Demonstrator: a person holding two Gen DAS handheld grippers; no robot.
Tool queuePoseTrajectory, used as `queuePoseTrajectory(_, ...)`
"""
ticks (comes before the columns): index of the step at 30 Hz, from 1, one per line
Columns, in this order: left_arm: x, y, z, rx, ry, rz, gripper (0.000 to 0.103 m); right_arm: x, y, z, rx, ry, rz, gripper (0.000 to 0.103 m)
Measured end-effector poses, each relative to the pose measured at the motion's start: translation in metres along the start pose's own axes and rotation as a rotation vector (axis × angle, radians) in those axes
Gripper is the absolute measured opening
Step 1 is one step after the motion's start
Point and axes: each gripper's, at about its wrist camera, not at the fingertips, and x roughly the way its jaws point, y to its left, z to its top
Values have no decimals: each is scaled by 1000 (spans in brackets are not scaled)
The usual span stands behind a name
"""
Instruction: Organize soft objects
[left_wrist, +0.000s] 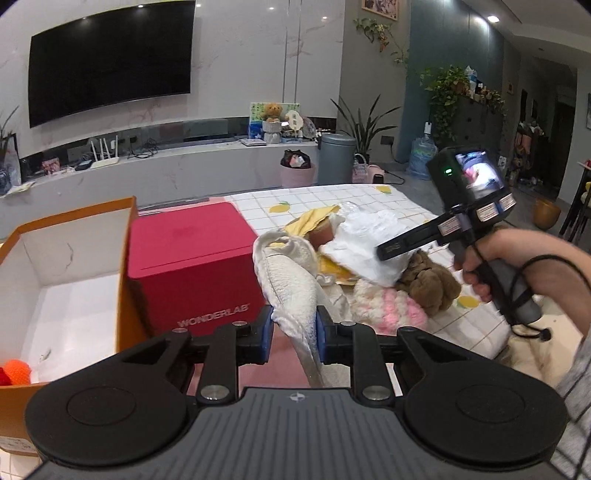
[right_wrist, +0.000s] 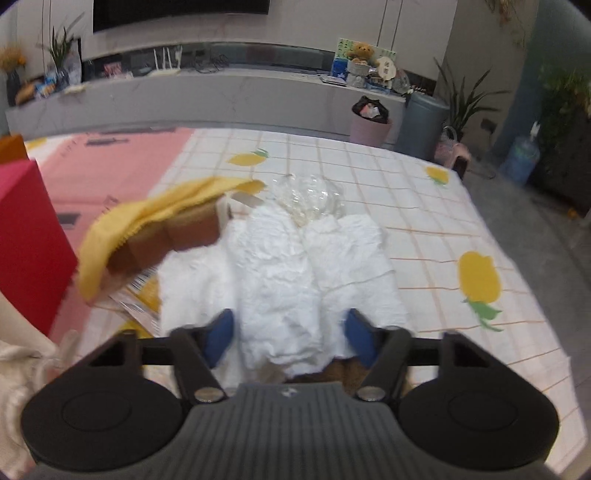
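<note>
Left wrist: clamped narrow on cream towel (left_wrist: 291, 291), lifted right of red box (left_wrist: 192, 266); best carried clear into orange box (left_wrist: 66, 236) at left. Right wrist: half-spread around white cloth (right_wrist: 291, 280), grip unclear; best squeezed firmly.

Two close wrist views angled down, sharing white crumpled cloth (left_wrist: 364, 247)

I am working in a home living room. A large dark television (left_wrist: 110, 62) hangs on the marble-look wall ahead of me, above a long low media shelf (left_wrist: 166, 162) carrying a white router (left_wrist: 105, 155) and a teddy bear (left_wrist: 272, 112). Potted plants (left_wrist: 447, 88), a grey bin (left_wrist: 336, 158) and a water jug (left_wrist: 423, 157) stand nearby, and a lemon-print cloth (right_wrist: 424, 206) covers my table.
</note>
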Motion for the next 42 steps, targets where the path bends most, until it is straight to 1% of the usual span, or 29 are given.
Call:
queuePoseTrajectory(1,1,3,-1,-5,5,0,26,-1,-1,-1,-8,-6,-6,39)
queuePoseTrajectory(3,3,7,-2,-19,11,-5,26,-4,-7,-2,3,-10,4,29)
queuePoseTrajectory(4,3,8,-2,-22,13,-5,26,-5,-11,-2,20,-11,14,21)
queuePoseTrajectory(5,3,9,-2,-23,14,-2,26,-7,-16,-2,43,-11,23,16)
queuePoseTrajectory(6,1,11,-3,-22,12,0,26,-10,-21,-2,74,-10,40,15)
queuePoseTrajectory(9,-4,16,-3,-22,4,7,25,-26,-32,1,157,-7,135,12)
queuePoseTrajectory(10,-6,16,-3,-27,-1,11,16,-35,-34,1,179,-15,169,12)
queuePoseTrajectory(11,-7,17,-3,-30,-4,17,15,-43,-35,2,203,-25,207,12)
queuePoseTrajectory(14,-9,21,-1,-29,-16,11,15,-70,-39,3,320,-48,383,12)
queuePoseTrajectory(16,-9,21,-2,-32,-19,15,14,-83,-39,3,414,-52,533,12)
queuePoseTrajectory(17,-8,21,-2,-31,-15,15,11,-88,-37,3,445,-46,599,12)
queuePoseTrajectory(19,-5,22,-4,-24,1,15,9,-93,-29,5,465,-37,685,12)
queuePoseTrajectory(20,-2,22,-6,-13,19,5,10,-94,-25,6,456,-25,697,12)
queuePoseTrajectory(21,-1,23,-8,-4,38,-7,13,-93,-19,7,439,-3,695,12)
queuePoseTrajectory(22,1,24,-10,0,55,-13,19,-91,-13,7,415,19,682,13)
queuePoseTrajectory(23,4,25,-12,2,70,-24,23,-87,-8,5,394,42,666,12)
queuePoseTrajectory(24,7,25,-14,9,81,-32,25,-81,-6,3,380,66,648,12)
queuePoseTrajectory(27,15,21,-20,59,108,-53,35,-63,-1,-5,318,137,566,12)
queuePoseTrajectory(28,17,19,-21,80,116,-64,46,-58,1,-6,287,152,532,12)
queuePoseTrajectory(29,18,17,-23,109,124,-80,63,-56,1,-9,259,157,511,12)
queuePoseTrajectory(30,19,15,-25,146,129,-100,69,-54,4,-10,226,162,494,13)
queuePoseTrajectory(31,19,14,-27,186,127,-119,78,-52,4,-11,196,163,479,17)
queuePoseTrajectory(34,18,7,-36,318,132,-160,88,-55,8,-13,110,148,434,50)
queuePoseTrajectory(35,19,4,-39,359,141,-166,89,-57,9,-12,93,142,430,58)
queuePoseTrajectory(36,20,1,-42,398,149,-168,89,-59,10,-11,71,134,433,63)
queuePoseTrajectory(38,22,-5,-48,467,167,-169,91,-63,16,-10,5,112,420,85)
queuePoseTrajectory(40,24,-10,-53,533,180,-203,92,-68,25,-9,-70,77,399,95)
queuePoseTrajectory(41,26,-13,-56,565,179,-222,94,-70,30,-8,-101,64,399,98)
queuePoseTrajectory(42,27,-14,-58,582,173,-221,95,-71,36,-7,-130,54,403,99)
